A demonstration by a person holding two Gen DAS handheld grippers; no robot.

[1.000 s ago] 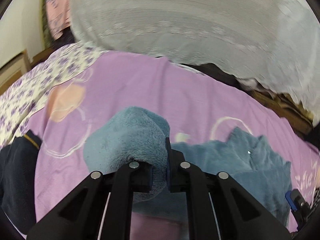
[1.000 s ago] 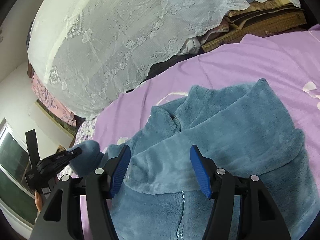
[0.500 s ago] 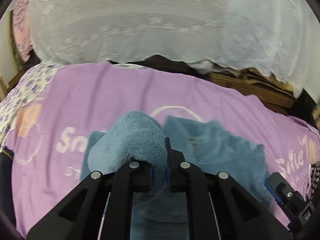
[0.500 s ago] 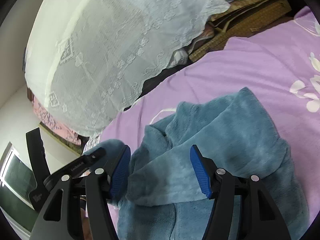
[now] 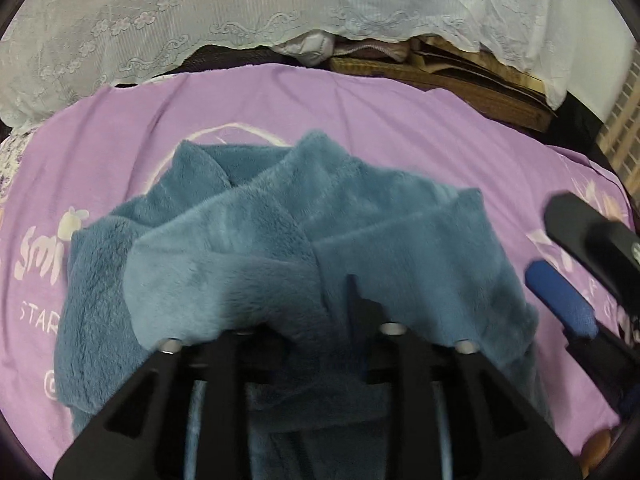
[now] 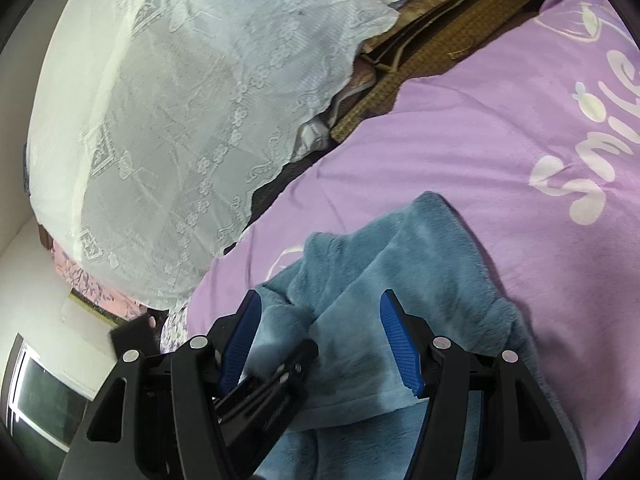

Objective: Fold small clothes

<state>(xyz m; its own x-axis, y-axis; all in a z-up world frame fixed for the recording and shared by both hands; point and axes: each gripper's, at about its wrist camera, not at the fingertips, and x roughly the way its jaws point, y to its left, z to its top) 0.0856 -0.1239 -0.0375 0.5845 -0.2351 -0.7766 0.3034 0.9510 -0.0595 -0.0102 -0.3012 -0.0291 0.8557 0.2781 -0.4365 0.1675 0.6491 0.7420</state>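
Collar of blue fleece jacket (image 5: 304, 232) points toward lace curtain (image 5: 280, 4).

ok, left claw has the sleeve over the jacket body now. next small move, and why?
Probably open the left claw and let go. Its fingers are buried in the sleeve, which already lies across the blue fleece jacket on the purple sheet. The right claw is open over the jacket, gripping nothing, so nothing else holds the fold.
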